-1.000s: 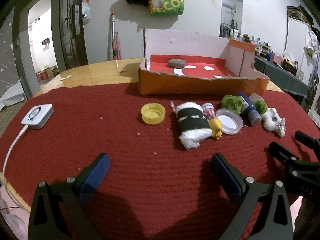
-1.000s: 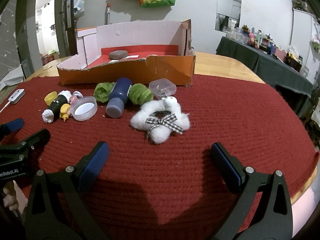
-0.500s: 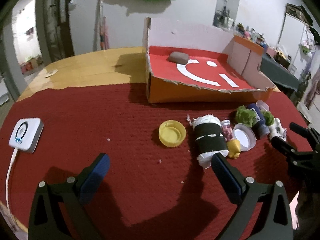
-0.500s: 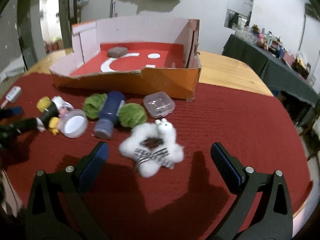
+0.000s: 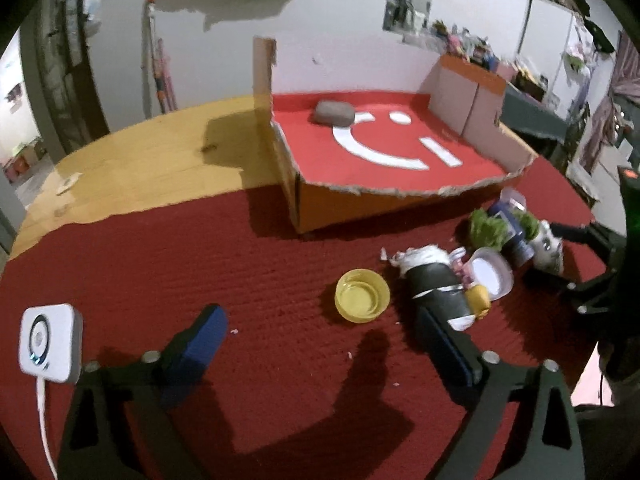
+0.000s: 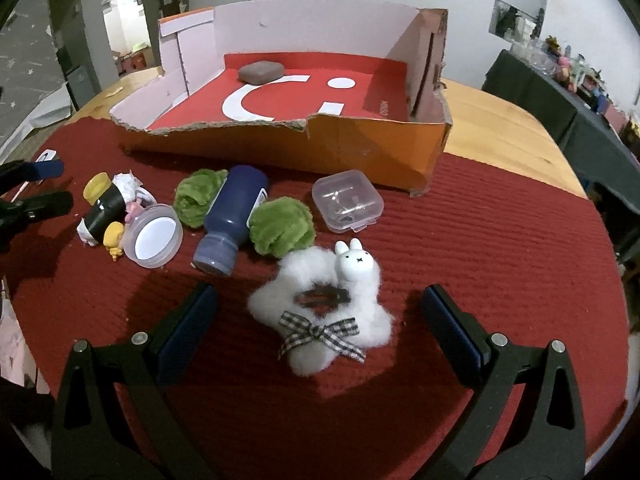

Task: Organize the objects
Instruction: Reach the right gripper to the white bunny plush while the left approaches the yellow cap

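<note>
Small objects lie in a row on the red mat in front of an open orange cardboard box [image 6: 372, 152] that holds a grey stone [image 6: 261, 71]. My right gripper [image 6: 320, 320] is open, its fingers either side of a white fluffy rabbit scrunchie [image 6: 320, 312]. Behind it lie a blue bottle [image 6: 230, 220], two green pompoms [image 6: 282, 226], a clear case [image 6: 346, 200] and a white-lidded jar [image 6: 154, 236]. My left gripper [image 5: 320, 340] is open just before a yellow cap [image 5: 362, 295] and a black-and-white roll [image 5: 434, 288].
A white square device [image 5: 50, 343] with a cable lies at the mat's left edge. The box [image 5: 400, 196] has tall back and side walls. Bare wooden table [image 5: 140, 168] lies left of the box. A dark table with clutter stands at the right.
Both grippers have moved forward and risen, looking down more. The right one now straddles the rabbit scrunchie; the left has closed in on the yellow cap and roll.
</note>
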Available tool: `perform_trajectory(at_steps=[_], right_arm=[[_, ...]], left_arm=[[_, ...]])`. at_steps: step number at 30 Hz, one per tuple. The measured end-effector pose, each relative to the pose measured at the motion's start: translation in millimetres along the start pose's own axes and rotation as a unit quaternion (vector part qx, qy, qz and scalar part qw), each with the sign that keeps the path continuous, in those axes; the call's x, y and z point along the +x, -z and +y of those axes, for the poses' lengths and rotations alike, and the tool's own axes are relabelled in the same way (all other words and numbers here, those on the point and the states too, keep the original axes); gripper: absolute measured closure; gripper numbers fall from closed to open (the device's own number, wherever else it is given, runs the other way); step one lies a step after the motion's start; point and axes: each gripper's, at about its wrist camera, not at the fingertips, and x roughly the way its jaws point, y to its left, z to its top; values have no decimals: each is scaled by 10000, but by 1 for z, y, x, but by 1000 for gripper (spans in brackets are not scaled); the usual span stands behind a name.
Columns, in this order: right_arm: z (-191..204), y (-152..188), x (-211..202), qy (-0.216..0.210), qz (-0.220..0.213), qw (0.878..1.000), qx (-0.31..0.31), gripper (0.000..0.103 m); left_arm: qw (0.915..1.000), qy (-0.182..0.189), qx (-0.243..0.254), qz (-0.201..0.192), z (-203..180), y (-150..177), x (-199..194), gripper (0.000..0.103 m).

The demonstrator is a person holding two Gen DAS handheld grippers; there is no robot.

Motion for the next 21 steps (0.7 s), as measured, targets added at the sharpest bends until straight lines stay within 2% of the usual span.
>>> perform_trajectory(at_steps=[3,7,11,13,17,20,21], right_arm=[[-1,-2,1,-26,30,9999,-92,0],[0,0,0,-50,-13,9998,-175,1],[0,2,0,-181,-61,9997,-183,8],[2,3,-1,-210,-92,9995,-234,11],[5,4,-3,-294,-142,9990,-296,21],[4,5,-5,-335,-181,9988,-301,30],[4,5,-6,-358,-194,9987,-303,32]], left_arm=[[9997,143,49,192,2,0,13,15],[9992,96,359,122,-6,0,16,15],[9985,49,553,3,-11,1,18,19],[9981,119,601,-56,-13,0,18,27],[9977,171,644,-153,-16,2,16,33],[9977,209,618,-202,-17,3,15,45],[9978,224,595,-209,-17,3,14,52]])
